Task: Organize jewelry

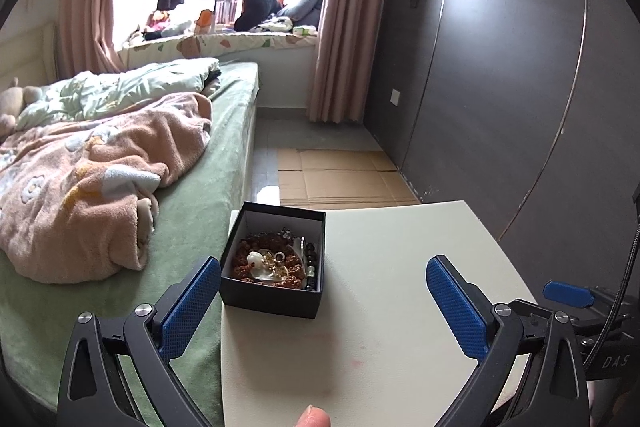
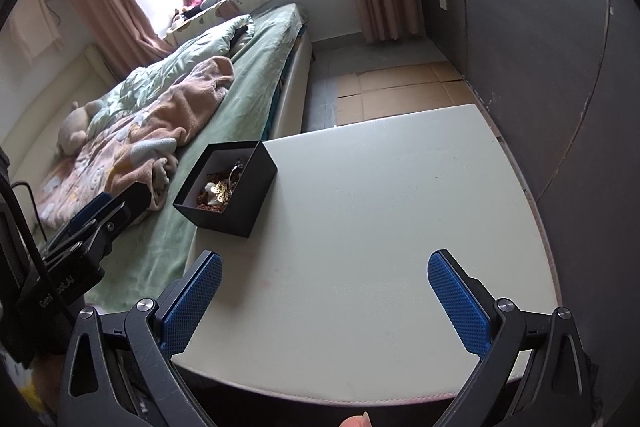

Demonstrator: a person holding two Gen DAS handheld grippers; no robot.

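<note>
Box: a black open box [image 1: 272, 259] is seen at the far left corner of the white counter [image 1: 384, 307], its left wall right at the counter's edge, beside the bed [image 1: 224, 155].
Jewelry: the jewelry [image 1: 276, 261] is heaped inside the box; brown beads, a dark bead strand, a pale piece and a gold flower-like piece can be made out, all tangled together. None is seen on the counter outside the box.
Left gripper: the left gripper [image 1: 324, 301] is held spread wide, nothing between its fingers [image 1: 188, 311]; the box lies just ahead of the left finger.
Right gripper: the right gripper [image 2: 325, 297] is likewise released and empty, held over bare counter, the box [image 2: 226, 187] off to its front left.
Stage: with everything already in the box, the scene fits either a sort about to be made or pieces gathered back in; which one cannot be settled.
Risk, box: a nudge from the nearby left finger could push the light box off the edge onto the bed, since no margin is left on that side.
Risk, tangle: if one piece were lifted, neighbouring strands could be dragged up with it and spilled.
Risk, grip: thin chains could slip between broad fingers, and the box walls leave little room.
Thumb: a fingertip [image 1: 314, 417] is visible at the bottom of the left view.
</note>
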